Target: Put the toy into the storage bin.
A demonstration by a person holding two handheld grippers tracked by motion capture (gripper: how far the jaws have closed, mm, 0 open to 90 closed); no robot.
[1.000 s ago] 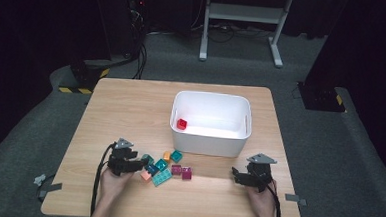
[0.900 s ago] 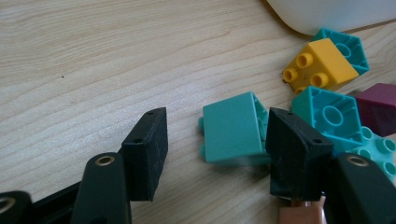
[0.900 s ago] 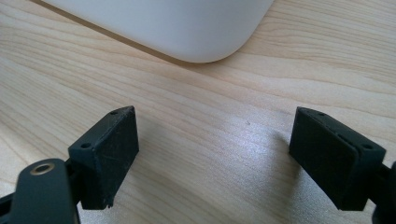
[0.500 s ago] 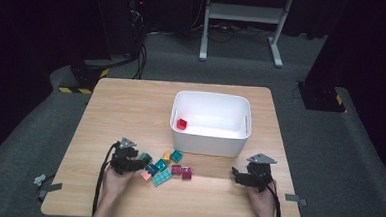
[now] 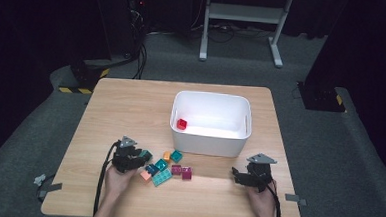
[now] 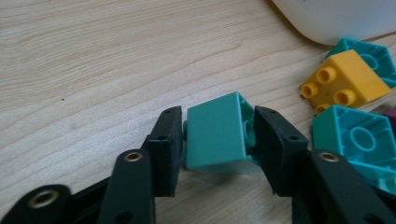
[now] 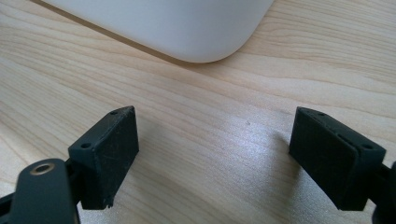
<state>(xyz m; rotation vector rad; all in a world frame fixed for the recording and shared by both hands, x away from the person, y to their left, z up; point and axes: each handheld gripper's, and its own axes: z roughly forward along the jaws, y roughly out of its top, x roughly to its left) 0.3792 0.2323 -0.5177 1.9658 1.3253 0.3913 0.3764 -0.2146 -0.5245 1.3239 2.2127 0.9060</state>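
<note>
A light wooden table carries a white bin near its middle. Just in front of the bin lies a loose cluster of toy bricks: 1 orange, several teal, 1 salmon and 2 magenta. The table stands on grey carpet.

Dark room, grey carpet floor

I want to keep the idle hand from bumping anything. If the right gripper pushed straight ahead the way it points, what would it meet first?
Probably the white bin. The right gripper is open over bare table, and the bin's rounded corner lies ahead, slightly to the left in its view; depth is uncertain.
</note>
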